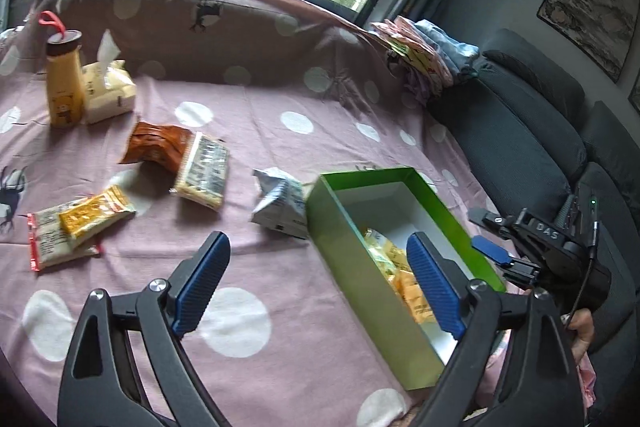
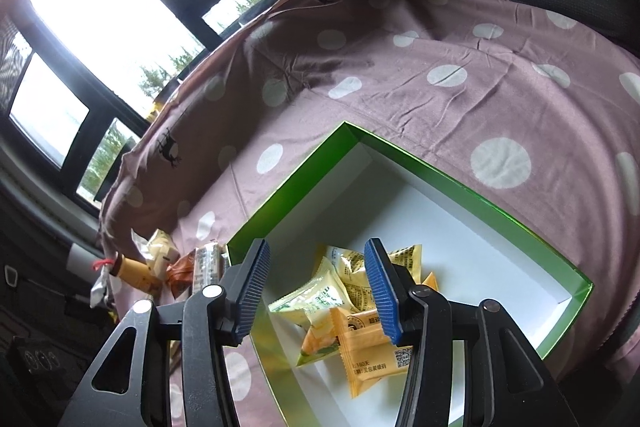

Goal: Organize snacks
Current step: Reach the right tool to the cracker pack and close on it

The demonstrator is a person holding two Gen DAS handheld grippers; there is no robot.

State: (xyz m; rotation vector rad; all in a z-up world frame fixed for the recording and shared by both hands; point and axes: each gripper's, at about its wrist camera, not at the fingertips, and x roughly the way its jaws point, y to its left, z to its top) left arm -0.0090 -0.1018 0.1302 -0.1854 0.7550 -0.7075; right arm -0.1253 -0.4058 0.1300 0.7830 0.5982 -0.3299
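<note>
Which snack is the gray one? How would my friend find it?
Find the green box on the pink dotted sheet. Touching its outer wall, on the side away from the sofa, lies a crumpled silver-gray packet. Every other loose snack is orange, yellow or cream.

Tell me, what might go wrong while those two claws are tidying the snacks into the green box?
The light green cardboard box sits on a soft, wrinkled pink dotted sheet, so a bump from the open right gripper might tip it. The grey crumpled foil packet lies against the box wall, awkward for the open left gripper.
</note>
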